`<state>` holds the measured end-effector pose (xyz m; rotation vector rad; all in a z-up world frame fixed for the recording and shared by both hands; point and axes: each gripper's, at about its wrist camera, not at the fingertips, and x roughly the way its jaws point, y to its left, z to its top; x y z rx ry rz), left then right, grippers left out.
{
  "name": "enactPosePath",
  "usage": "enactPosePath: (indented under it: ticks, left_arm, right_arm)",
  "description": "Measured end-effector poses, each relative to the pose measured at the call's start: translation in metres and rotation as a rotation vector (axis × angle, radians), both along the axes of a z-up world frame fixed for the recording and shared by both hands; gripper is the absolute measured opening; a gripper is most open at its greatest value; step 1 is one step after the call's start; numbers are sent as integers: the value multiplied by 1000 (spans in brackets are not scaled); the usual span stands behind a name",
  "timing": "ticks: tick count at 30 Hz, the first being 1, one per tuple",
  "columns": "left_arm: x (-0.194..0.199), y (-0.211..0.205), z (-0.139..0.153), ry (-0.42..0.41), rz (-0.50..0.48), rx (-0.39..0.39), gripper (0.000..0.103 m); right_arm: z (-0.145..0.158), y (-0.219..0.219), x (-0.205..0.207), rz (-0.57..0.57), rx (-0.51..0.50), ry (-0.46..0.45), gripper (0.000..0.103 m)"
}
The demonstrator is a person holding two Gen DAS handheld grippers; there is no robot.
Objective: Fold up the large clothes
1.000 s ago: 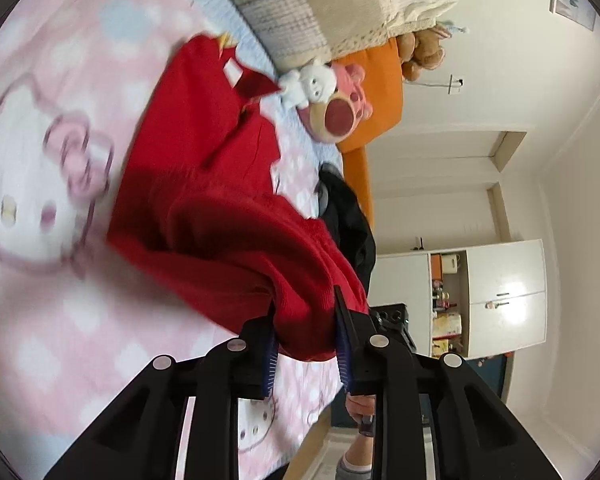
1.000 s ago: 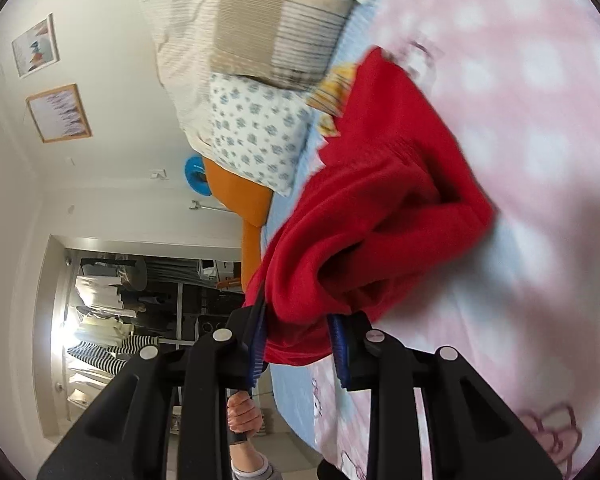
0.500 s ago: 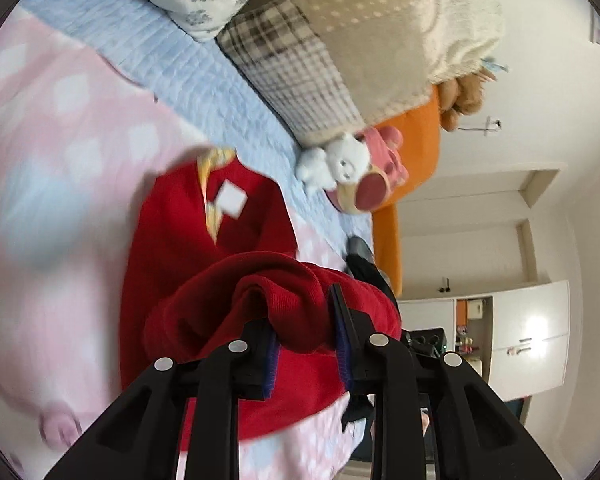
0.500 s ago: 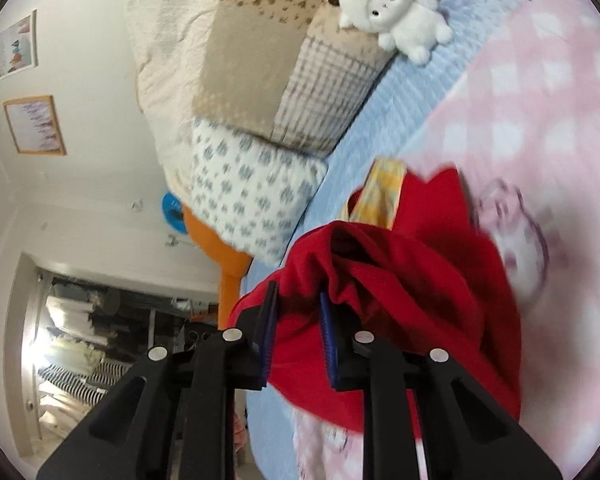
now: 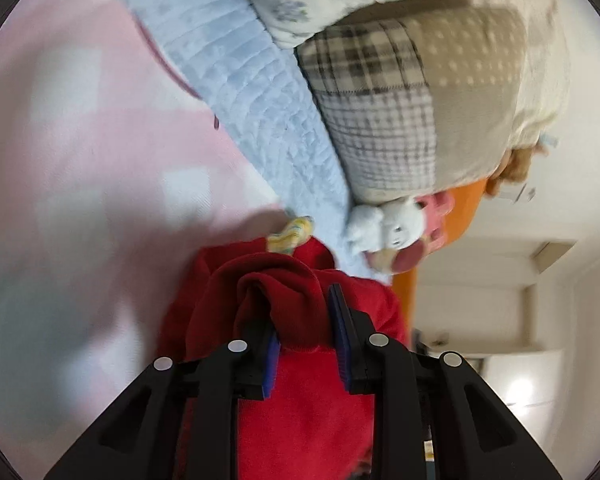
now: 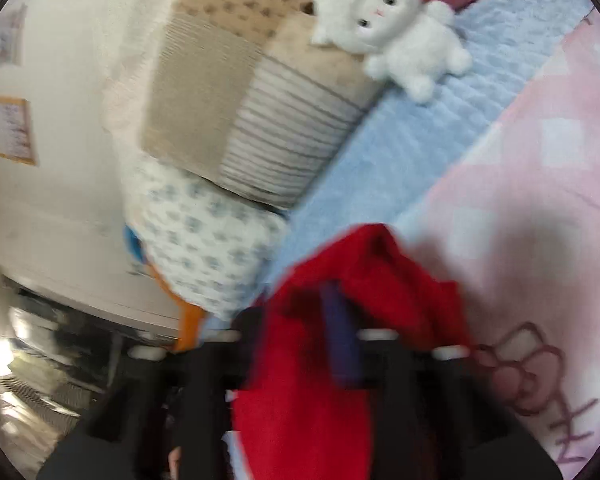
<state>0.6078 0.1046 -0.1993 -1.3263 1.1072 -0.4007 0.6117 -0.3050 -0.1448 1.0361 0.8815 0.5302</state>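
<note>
Only left view shows red garment [image 5: 300, 400] w/ yellow collar [image 5: 290, 236].

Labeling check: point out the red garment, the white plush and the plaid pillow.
red garment [image 5: 300, 400], left wrist view, flat body below the gripped fold
white plush [image 6: 384, 28], right wrist view, its face
plaid pillow [image 5: 380, 120], left wrist view, checked panel

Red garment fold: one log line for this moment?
step: fold-over | left gripper: shut on red garment | right gripper: jaws opening, cloth between | surface: pink blanket
</note>
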Motion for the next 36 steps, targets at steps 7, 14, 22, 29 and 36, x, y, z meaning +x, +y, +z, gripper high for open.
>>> enactPosePath:
  ticks: [7, 14, 22, 29, 36]
  left_arm:
    - [-43, 21, 110, -288, 26, 127, 95]
    - [-65, -101, 222, -616, -217, 753, 95]
    - [1, -157, 101, -292, -377, 1037, 86]
    - [31, -169, 44, -217, -432, 1089, 86]
    - [16, -171, 53, -283, -379, 1111, 90]
  right_arm:
    - [99, -11, -26, 70, -141, -199, 96]
    - [124, 55, -62, 189, -729, -318, 24]
    - [57, 91, -24, 168, -949, -214, 25]
    - [-10, 97, 2, 197, -1004, -148, 23]
    - [-15, 85, -12, 147, -940, -221, 26]
